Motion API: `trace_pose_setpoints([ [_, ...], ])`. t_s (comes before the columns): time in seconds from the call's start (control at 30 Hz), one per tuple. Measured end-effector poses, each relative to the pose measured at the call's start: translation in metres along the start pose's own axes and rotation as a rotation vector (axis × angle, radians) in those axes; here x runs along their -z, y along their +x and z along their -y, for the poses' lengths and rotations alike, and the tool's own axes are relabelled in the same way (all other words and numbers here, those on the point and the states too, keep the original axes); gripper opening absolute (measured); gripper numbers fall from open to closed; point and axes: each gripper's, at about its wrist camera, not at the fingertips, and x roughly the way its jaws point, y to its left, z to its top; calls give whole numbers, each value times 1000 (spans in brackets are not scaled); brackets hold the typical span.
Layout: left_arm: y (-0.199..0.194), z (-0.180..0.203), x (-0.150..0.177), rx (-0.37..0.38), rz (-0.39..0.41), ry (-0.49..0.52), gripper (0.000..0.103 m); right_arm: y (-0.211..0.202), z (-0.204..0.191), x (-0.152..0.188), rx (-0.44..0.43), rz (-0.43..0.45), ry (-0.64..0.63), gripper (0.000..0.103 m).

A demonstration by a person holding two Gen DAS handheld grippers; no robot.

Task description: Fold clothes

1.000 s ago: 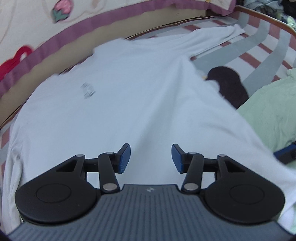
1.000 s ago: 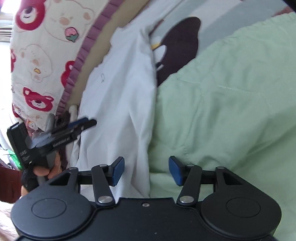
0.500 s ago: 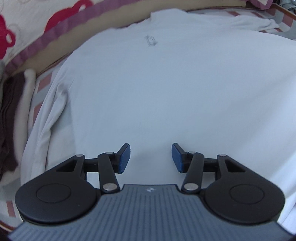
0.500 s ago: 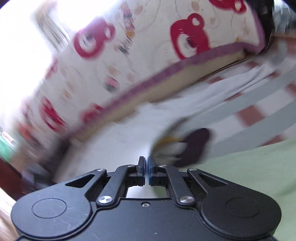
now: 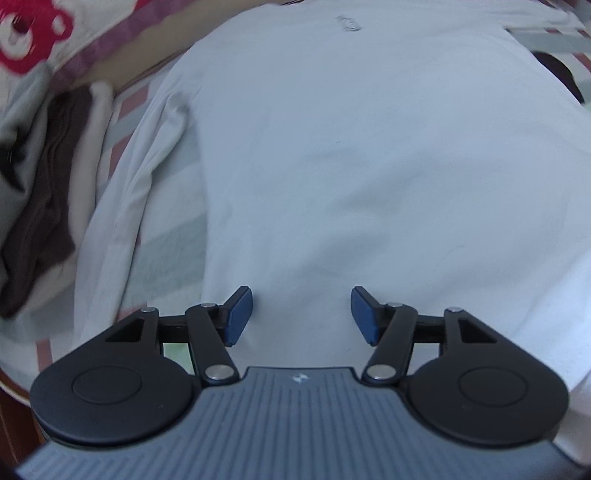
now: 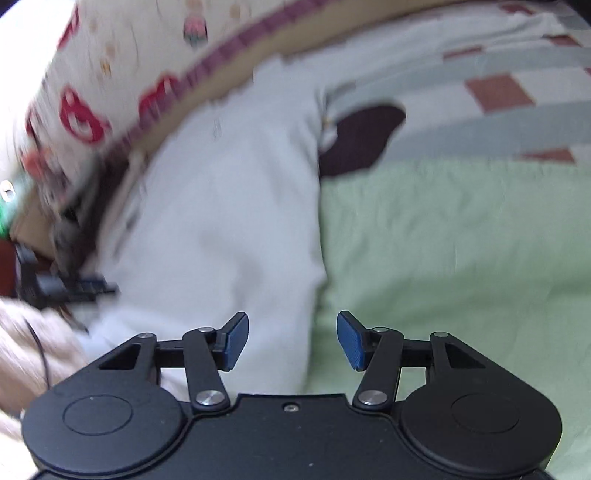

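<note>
Striped bedding (image 5: 166,258) in grey, white and brick red covers the bed, and a quilt (image 6: 110,55) printed with red bears and edged in purple runs along its far side. Spread flat across the middle lies a white long-sleeved shirt (image 5: 369,166), chest up, one sleeve (image 5: 122,206) trailing down its left edge. A small grey mark (image 5: 349,24) sits near the collar, too blurred and small to read. Left of the shirt is a heap of brown and cream clothes (image 5: 48,184). Beside the shirt's other edge rests a pale green garment (image 6: 461,258), touching it along a seam, with a dark brown patch (image 6: 362,136) showing just beyond. The left gripper (image 5: 301,314) hangs over the shirt's lower part, its blue pads spread apart after just widening, nothing between them but the cloth lying below. The right gripper (image 6: 291,339) sits above the line where white shirt meets green garment, its jaws just sprung wide, pinching nothing. From the right view, the left gripper shows only as a dark blur at the shirt's far edge. A tiny logo (image 5: 297,377) marks the left gripper's grey body, unreadable.
</note>
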Motion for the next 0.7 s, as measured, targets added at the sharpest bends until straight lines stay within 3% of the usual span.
trace_pose_setpoints([
  [0.17,3,-17,2,5,-22,-115,58,36,16,17,-112,-32,186,57],
  [0.23,-2,-24,0,-9,-6,-133,58,45,8,19,-136,-75,225,11],
  [0.27,-6,-28,-1,-20,4,-141,58,47,1,17,-131,-116,230,11],
  [0.3,-9,-32,-2,-32,14,-149,58,43,0,14,-187,-142,324,11],
  [0.37,-17,-41,-4,-55,34,-165,58,15,-3,2,-438,-68,446,11],
  [0.43,-25,-52,-5,-60,62,-188,59,-26,-16,-19,-518,47,366,11],
  [0.5,-27,-62,-1,-25,46,-232,61,-53,-22,-29,-442,96,275,10],
  [0.6,-20,-70,12,31,7,-279,62,-57,-18,-26,-197,26,215,10],
  [0.7,-7,-75,22,29,-54,-305,62,-36,-9,-8,14,-70,194,10],
])
